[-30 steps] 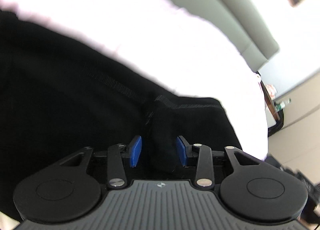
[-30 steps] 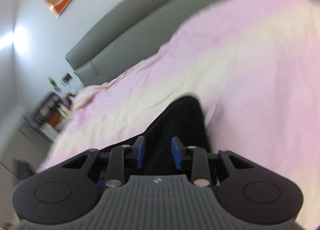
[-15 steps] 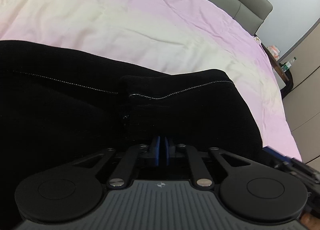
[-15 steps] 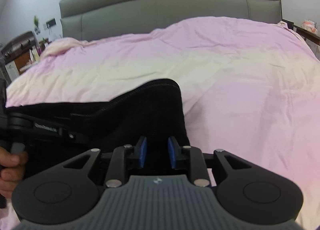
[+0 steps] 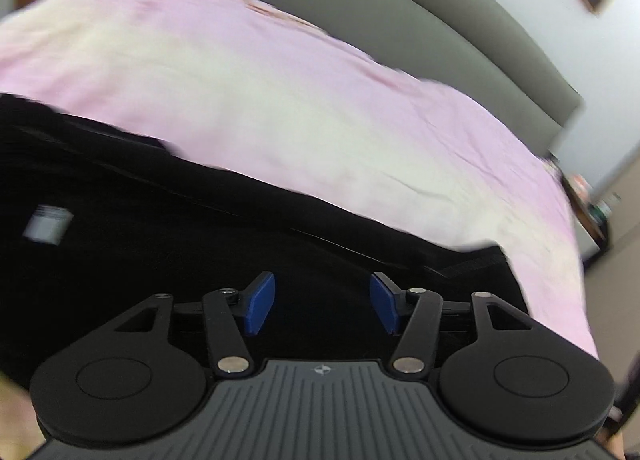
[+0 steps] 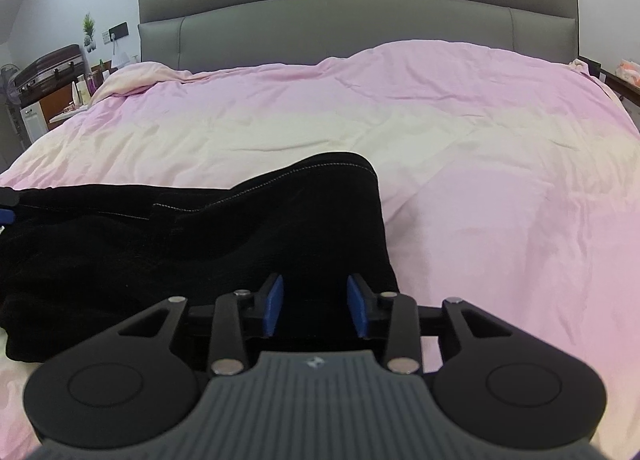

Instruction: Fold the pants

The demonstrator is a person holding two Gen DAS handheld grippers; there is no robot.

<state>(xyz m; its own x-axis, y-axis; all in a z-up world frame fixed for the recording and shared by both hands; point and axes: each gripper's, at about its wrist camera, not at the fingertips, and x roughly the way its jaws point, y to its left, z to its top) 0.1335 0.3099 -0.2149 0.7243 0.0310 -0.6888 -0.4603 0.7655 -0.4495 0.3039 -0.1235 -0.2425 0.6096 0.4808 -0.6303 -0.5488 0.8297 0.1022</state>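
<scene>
A wide bed with a pink duvet fills the scene, and a grey padded headboard stands at its far end. The black pants lie on the near part of the duvet, spread from the left toward the middle, with one stitched edge raised on the far side. In the left wrist view the pants cover the near left half of the picture, and a small white label shows on the cloth at the left.

The left gripper hangs just over the black cloth; its blue pads stand wide apart, having just been opening, and nothing is pressed between them. The right gripper is over the right edge of the pants; its jaws have also just been opening, and the pads do not press the cloth.
</scene>
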